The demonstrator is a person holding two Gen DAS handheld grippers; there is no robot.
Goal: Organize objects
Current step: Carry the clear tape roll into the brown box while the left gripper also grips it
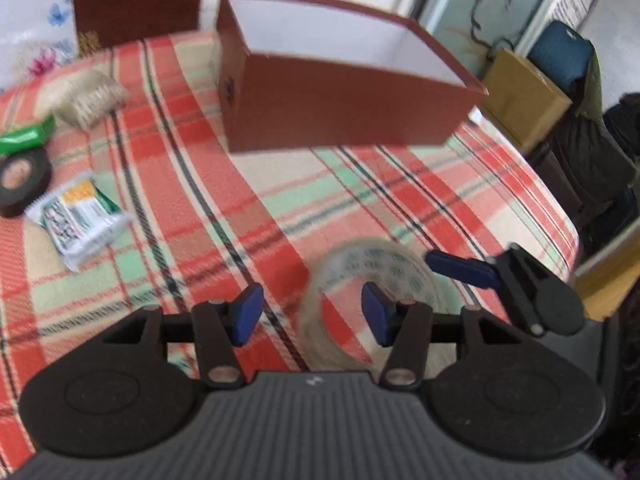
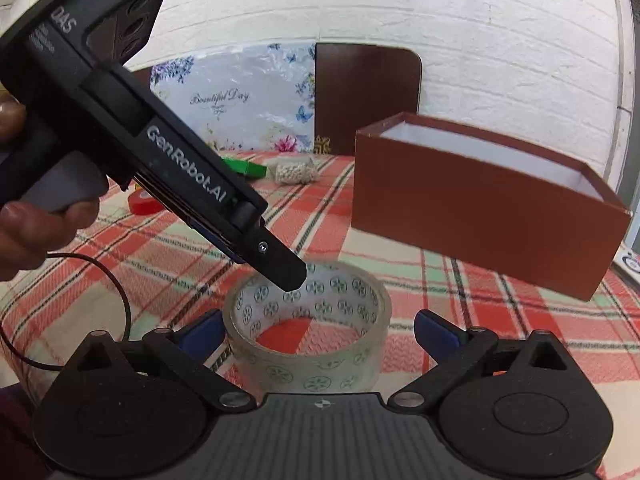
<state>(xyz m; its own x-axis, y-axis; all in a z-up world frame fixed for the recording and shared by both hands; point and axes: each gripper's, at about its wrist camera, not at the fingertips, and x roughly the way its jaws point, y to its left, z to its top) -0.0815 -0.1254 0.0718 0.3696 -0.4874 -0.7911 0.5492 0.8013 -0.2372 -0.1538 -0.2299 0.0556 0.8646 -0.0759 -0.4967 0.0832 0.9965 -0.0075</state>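
A clear tape roll (image 2: 308, 328) with a printed core lies hole-up on the plaid cloth, also blurred in the left wrist view (image 1: 372, 280). My left gripper (image 1: 312, 314) reaches down over it, one blue pad (image 1: 376, 316) inside the hole, the other pad (image 1: 248, 312) outside. Cloth shows between the outer pad and the roll's wall, so nothing is pinched. My right gripper (image 2: 320, 332) stands wide open around the roll, with a gap on its right side. Behind stands an open brown box (image 2: 480, 216) with a white inside, also in the left wrist view (image 1: 340, 116).
At the left lie a white sachet (image 1: 80, 220), a black tape roll (image 1: 22, 180), a green packet (image 1: 24, 138) and a bead bag (image 1: 90, 98). A red roll (image 2: 144, 202) sits behind the left gripper. A brown lid (image 2: 364, 96) leans on the wall. The table ends right of the box.
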